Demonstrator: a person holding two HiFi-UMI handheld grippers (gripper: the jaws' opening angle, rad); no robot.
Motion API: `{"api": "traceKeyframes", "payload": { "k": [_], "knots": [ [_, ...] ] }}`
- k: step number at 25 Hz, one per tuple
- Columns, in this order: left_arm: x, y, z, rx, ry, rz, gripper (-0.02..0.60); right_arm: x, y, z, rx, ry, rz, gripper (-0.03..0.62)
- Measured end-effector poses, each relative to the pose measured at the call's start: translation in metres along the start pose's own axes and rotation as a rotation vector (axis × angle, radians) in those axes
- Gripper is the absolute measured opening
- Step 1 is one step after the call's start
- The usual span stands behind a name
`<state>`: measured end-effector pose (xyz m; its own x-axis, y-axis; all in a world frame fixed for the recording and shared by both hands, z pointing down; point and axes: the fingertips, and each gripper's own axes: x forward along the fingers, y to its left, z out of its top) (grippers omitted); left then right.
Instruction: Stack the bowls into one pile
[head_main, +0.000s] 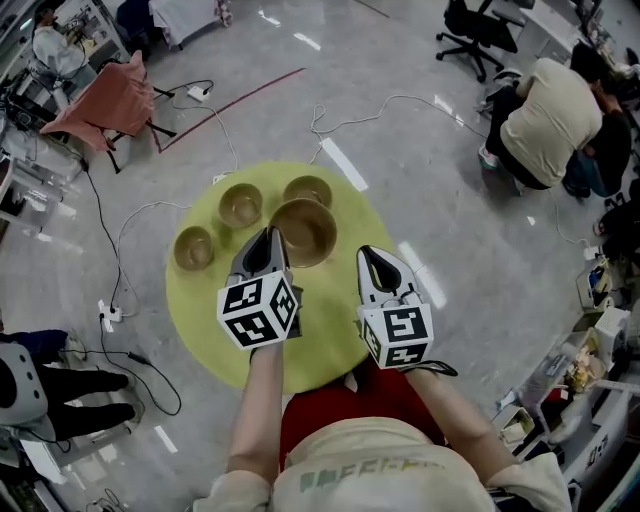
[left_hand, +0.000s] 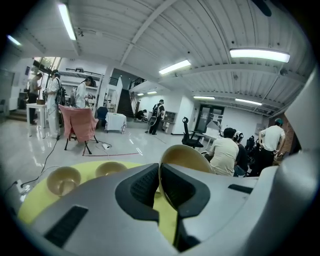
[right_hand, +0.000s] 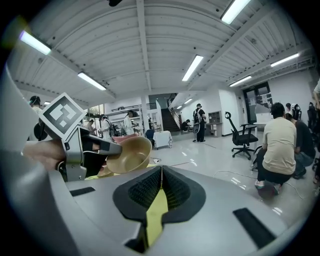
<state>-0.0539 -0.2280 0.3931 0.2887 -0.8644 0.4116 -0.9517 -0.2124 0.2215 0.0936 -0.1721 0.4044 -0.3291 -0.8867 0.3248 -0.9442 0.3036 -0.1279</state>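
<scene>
Pinching the near rim of a large tan round bowl (left_hand: 186, 158), the left gripper (left_hand: 159, 176) has its jaws pressed on the bowl's thin wall, one pad inside and one outside. The right gripper view shows this bowl tipped, with its mouth turned toward the right, and apparently raised off the round yellow-green table (head_main: 200, 310).

In the head view the held bowl sits just beyond the left gripper's tips, over the middle of the table. Three small tan bowls stand upright around it:
- the left small bowl (head_main: 194, 248) is near the table's left edge;
- the middle small bowl (head_main: 241, 205) is just left of and beyond the held bowl;
- the far small bowl (head_main: 308, 190) is directly behind the held bowl, close to its rim.

The right gripper (right_hand: 161, 176) has its jaws pressed together on nothing, and only the table's yellow shows through the slit. It hovers at the near right, well apart from every bowl.

All the loose bowls lie to the left of and beyond the held one, so the left gripper is nearer to them. The right gripper would have to reach across, and the far small bowl looks like its closest target. No two bowls are nested yet.
</scene>
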Motion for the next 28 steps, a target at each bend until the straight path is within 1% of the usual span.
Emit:
{"api": "traceKeyframes", "payload": {
  "k": [11,18,28],
  "knots": [
    [0.048,-0.005,0.009,-0.023,-0.017,0.086,0.034,0.046,-0.038,0.003,-0.005,0.035,0.088,0.037],
    [0.067,-0.004,0.015,-0.033,-0.023,0.121,0.034,0.066,-0.047,0.004,-0.018,0.048,0.129,0.037],
    [0.099,-0.001,0.014,-0.043,-0.017,0.149,0.034,0.094,-0.053,-0.003,-0.022,0.087,0.171,0.037]
  ]
}}
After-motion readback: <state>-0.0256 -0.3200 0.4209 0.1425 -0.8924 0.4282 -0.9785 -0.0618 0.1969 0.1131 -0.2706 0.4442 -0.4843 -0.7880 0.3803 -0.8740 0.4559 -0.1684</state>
